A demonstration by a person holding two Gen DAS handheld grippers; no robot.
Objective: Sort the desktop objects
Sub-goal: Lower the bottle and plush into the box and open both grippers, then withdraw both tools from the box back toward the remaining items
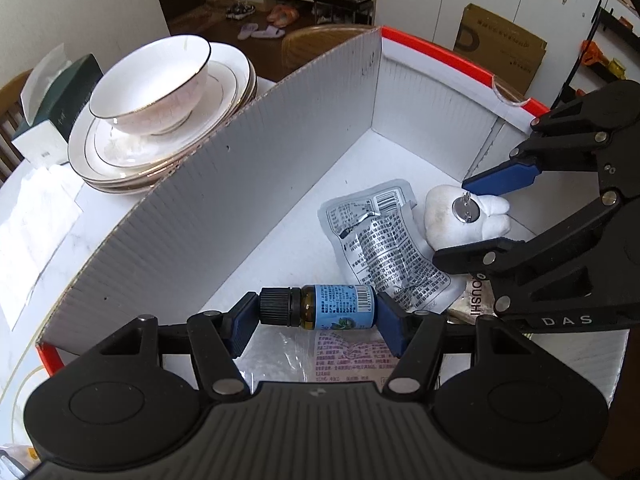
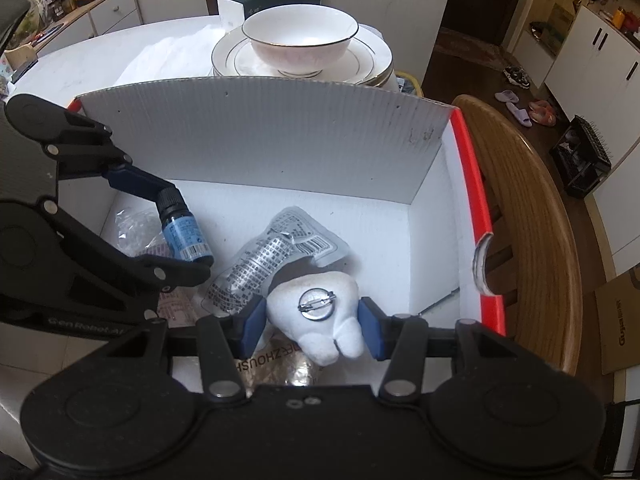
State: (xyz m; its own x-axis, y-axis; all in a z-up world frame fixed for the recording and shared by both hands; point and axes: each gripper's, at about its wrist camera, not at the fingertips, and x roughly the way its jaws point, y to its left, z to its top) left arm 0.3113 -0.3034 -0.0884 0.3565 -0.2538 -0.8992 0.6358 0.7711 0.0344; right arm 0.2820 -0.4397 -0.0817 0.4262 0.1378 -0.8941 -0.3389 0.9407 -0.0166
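Note:
My left gripper (image 1: 316, 312) is shut on a small brown bottle (image 1: 320, 306) with a blue label and black cap, held lengthwise between the blue pads, low inside a white corrugated box (image 1: 224, 208) with an orange rim. The right wrist view shows the same bottle (image 2: 184, 232) at the left. My right gripper (image 2: 312, 320) is shut on a white tooth-shaped plush (image 2: 320, 316) with a round metal pin on its back; the left wrist view has this plush (image 1: 468, 216) at the right. Both grippers hang just above the box floor.
A silver foil packet (image 1: 380, 240) lies on the box floor between the grippers, with other wrappers (image 2: 276, 368) under them. Behind the box stand a bowl (image 2: 300, 36) on stacked plates and a tissue box (image 1: 52, 112). A wooden chair (image 2: 532, 208) is beside the box.

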